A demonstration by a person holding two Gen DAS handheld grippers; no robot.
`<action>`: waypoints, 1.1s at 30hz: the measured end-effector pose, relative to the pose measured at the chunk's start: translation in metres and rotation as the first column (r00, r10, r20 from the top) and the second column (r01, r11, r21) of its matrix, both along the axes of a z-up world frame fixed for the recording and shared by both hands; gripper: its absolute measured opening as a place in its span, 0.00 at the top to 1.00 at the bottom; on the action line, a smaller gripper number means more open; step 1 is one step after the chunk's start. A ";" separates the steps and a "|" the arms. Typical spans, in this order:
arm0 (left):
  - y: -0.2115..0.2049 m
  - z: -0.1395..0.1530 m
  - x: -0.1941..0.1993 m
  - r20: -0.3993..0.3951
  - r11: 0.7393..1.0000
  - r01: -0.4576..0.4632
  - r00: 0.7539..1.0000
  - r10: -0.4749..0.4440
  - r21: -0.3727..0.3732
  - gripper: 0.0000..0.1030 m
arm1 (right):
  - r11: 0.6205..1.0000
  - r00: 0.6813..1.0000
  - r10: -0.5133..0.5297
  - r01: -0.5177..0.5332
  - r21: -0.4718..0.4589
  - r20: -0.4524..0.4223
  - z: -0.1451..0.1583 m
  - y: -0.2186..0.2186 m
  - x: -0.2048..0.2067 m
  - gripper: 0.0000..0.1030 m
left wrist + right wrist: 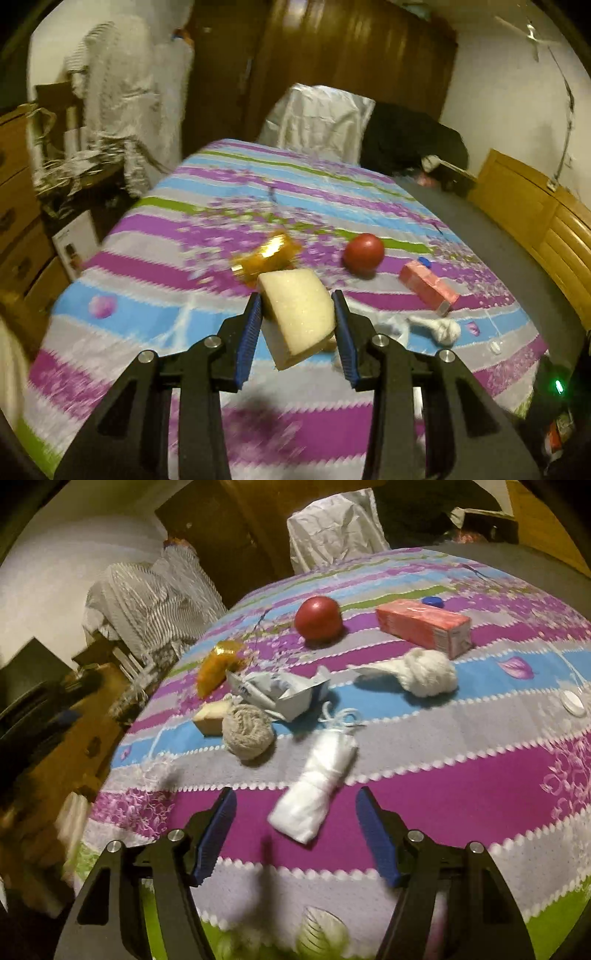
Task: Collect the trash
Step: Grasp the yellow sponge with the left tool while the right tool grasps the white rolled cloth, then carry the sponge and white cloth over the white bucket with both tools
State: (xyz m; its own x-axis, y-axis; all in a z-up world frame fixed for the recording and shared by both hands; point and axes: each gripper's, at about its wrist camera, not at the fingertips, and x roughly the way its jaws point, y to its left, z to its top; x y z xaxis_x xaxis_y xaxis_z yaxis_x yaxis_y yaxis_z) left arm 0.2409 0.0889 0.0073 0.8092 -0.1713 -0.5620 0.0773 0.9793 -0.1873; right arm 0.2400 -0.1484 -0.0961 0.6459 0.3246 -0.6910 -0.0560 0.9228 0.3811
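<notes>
Trash lay scattered over the striped bedspread (461, 775), and we saw one piece already off it — a pale yellow foam sponge (297, 314) pinched between the blue pads of the left gripper (298, 328), held tilted at the centre of the left wrist view. Behind it in that view lay an orange wrapper (264, 254), a red ball (364, 251) to its right, and a pink carton (428, 286) toward the right edge with a small blue cap (424, 262) just beside its far end. In the right wrist view the right gripper (295, 834) stood wide, holding nothing, its fingers either side of a rolled white plastic bag (317, 786) that lay on the purple stripe at lower centre; we could not tell whether the pads touched it. Above the bag, left of centre, we noted a grey ball of yarn (247, 734), with a crumpled white-and-blue paper packet (284, 692) just behind it. A white knotted cloth (421, 672) lay right of centre, near the carton, and a small white cap (572, 703) sat close to the right edge. A white plastic-covered chair back (332, 524) stood beyond the bed at the top of the frame.
</notes>
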 end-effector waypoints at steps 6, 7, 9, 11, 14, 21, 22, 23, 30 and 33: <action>0.034 -0.019 -0.049 -0.037 0.993 -0.111 0.993 0.113 0.050 0.65 | 0.984 0.995 -0.075 0.062 -0.165 -0.071 -0.016 0.024 0.019 0.58; 0.037 -0.023 -0.055 -0.051 0.992 -0.117 0.992 0.119 0.049 0.65 | 0.979 0.994 -0.090 0.076 -0.188 -0.067 -0.016 0.026 0.018 0.64; 0.041 -0.031 -0.064 -0.070 0.992 -0.122 0.990 0.124 0.043 0.64 | 0.980 0.993 -0.101 0.089 -0.179 -0.062 -0.016 0.022 0.016 0.70; 0.040 -0.036 -0.072 -0.091 0.993 -0.110 0.989 0.114 0.042 0.64 | 0.985 0.993 -0.103 0.094 -0.141 -0.054 -0.015 0.015 0.010 0.72; 0.043 -0.039 -0.085 -0.103 0.994 -0.100 0.989 0.103 0.035 0.64 | 0.988 0.995 -0.093 0.089 -0.126 -0.025 -0.006 0.011 -0.009 0.73; 0.046 -0.045 -0.107 -0.132 0.994 -0.106 0.985 0.108 0.021 0.64 | 0.985 0.999 -0.006 0.013 -0.174 0.041 0.015 0.031 -0.066 0.73; 0.047 -0.046 -0.110 -0.136 0.994 -0.109 0.985 0.111 0.020 0.64 | 0.985 0.999 0.013 -0.004 -0.172 0.046 0.017 0.036 -0.074 0.73; 0.047 -0.045 -0.113 -0.136 0.994 -0.111 0.984 0.113 0.022 0.64 | 0.985 0.999 0.023 -0.014 -0.172 0.049 0.019 0.039 -0.080 0.73; 0.050 -0.045 -0.131 -0.139 0.993 -0.116 0.983 0.116 0.007 0.64 | 0.976 0.989 0.136 -0.124 -0.179 0.055 0.022 0.080 -0.116 0.73; 0.052 -0.047 -0.139 -0.140 0.993 -0.119 0.983 0.119 0.008 0.64 | 0.969 0.983 0.174 -0.161 -0.189 0.056 0.023 0.095 -0.126 0.73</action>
State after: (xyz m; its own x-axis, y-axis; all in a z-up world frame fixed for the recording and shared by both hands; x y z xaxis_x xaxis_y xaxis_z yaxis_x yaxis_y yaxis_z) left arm 0.1016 0.1406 -0.0394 0.7373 -0.0790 -0.6709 -0.0664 0.9798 -0.1884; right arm 0.1144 -0.0539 -0.0730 0.6431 0.3046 -0.7026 -0.2370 0.9516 0.1956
